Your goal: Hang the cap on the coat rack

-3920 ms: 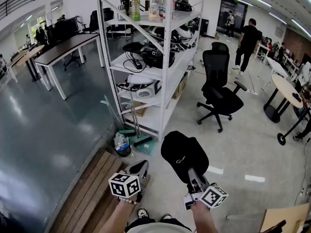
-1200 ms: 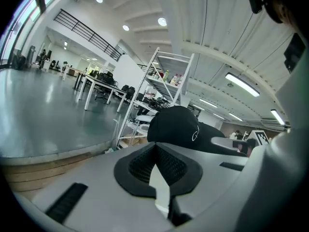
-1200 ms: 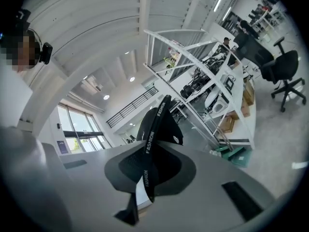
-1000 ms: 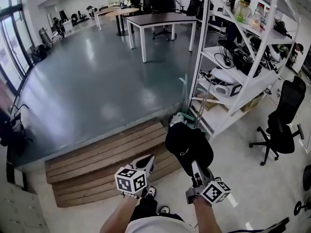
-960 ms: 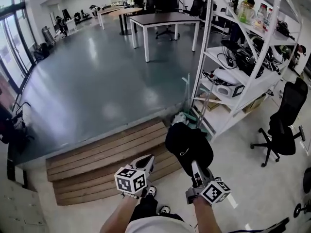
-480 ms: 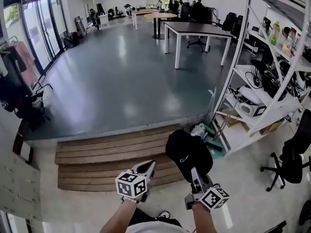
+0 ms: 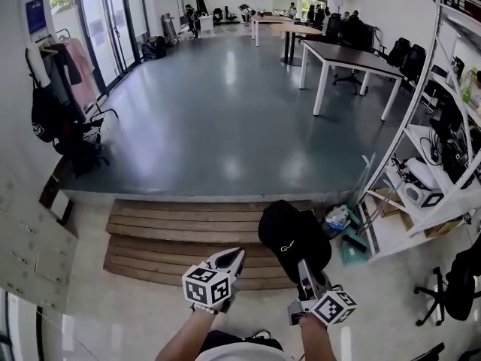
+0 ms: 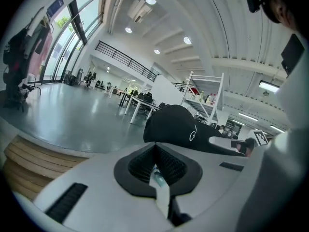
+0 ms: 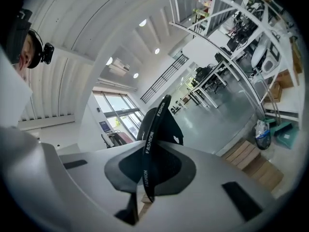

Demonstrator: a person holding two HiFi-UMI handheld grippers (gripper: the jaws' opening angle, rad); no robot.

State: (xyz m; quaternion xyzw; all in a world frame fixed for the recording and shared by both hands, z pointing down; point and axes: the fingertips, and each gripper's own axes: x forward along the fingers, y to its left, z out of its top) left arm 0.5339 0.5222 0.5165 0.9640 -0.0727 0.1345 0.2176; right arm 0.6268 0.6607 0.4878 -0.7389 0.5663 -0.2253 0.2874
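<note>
The person stands on the pale floor just below a short flight of wooden steps (image 7: pixel 188 235), a gripper in each hand. The right gripper (image 7: pixel 304 266) has its jaws pinched nearly together on the black cap (image 7: pixel 293 233). In the right gripper view a thin black edge of the cap (image 9: pixel 159 124), printed with the word FASHION, runs straight between the pads of that gripper (image 9: pixel 148 172). The cap's crown sticks out beyond the jaw tips, held up in the air over the near steps.

The left gripper (image 7: pixel 231 256) is carried just left of the cap, not touching it. In the left gripper view its dark ribbed pads meet in a narrow line with nothing caught between them (image 8: pixel 155 164), and the cap (image 8: pixel 176 127) shows past them to the right.

The coat rack (image 7: pixel 103 112) stands far off to the left, up on the raised grey floor (image 7: pixel 225 126) beside the glass doors (image 7: pixel 113 21). It is loaded with a pink garment (image 7: pixel 77 66) and a dark bag (image 7: pixel 45 111). The cap is well apart from it, with the steps and a stretch of grey floor between. To the right is a white shelving unit (image 7: pixel 425 126), with tables (image 7: pixel 346 57) farther back.
</note>
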